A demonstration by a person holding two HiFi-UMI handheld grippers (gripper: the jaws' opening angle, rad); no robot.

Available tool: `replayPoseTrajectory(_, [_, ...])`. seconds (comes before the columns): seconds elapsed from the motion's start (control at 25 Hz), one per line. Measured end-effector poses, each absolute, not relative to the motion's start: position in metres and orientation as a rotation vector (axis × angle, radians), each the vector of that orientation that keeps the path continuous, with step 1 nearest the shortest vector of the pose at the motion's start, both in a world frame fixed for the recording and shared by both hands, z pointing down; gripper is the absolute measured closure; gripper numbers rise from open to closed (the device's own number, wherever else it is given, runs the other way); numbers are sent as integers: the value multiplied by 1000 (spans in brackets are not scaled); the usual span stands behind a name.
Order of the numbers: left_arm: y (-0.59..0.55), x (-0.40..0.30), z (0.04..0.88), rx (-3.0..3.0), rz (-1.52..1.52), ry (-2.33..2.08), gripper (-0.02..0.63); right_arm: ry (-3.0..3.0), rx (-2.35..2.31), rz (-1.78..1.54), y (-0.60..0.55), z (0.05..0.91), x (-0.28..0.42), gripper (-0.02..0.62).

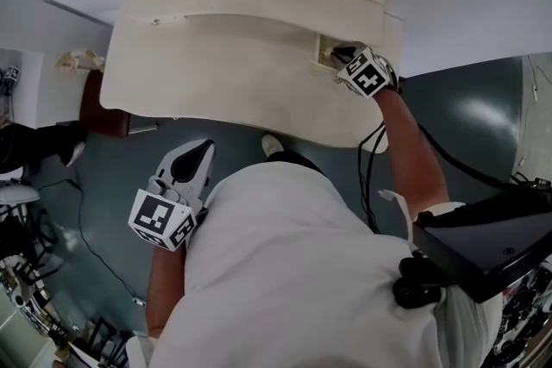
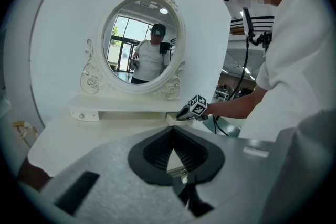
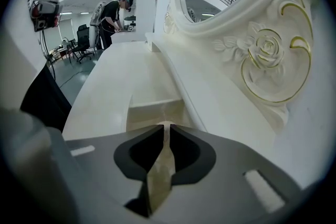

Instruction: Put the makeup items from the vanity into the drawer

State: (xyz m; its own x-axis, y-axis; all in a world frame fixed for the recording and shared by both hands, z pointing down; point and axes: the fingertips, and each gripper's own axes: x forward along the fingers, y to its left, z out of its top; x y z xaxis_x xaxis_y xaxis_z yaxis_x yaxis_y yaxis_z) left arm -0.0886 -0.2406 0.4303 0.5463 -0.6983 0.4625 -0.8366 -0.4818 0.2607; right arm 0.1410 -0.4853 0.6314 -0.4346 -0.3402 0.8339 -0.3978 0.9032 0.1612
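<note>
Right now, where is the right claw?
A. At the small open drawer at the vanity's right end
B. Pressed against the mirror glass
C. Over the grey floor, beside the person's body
A: the head view shows the right claw reaching into the small cream open drawer at the right end of the white carved vanity, below the mirror. It is the left claw that hangs over the floor.

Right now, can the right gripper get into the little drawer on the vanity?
Probably yes. The right gripper is poised right at the open drawer, and nothing shows between them. The left gripper hangs off the front edge of the vanity, well clear of that corner.
</note>
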Motion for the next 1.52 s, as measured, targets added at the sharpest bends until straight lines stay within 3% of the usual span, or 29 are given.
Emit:
replayPoseTrajectory(0.36, [-227, -97, 431, 2343, 391, -1227, 604, -2073, 583, 60, -476, 613, 138, 537])
replayPoseTrajectory(0.76, [-194, -112, 432, 2380, 358, -1165, 604, -2111, 751, 4, -444, 563, 127, 594])
replayPoseTrajectory(1.52, [-71, -148, 430, 2466, 331, -1042, 604, -2269, 760, 186, -206, 537, 25, 595])
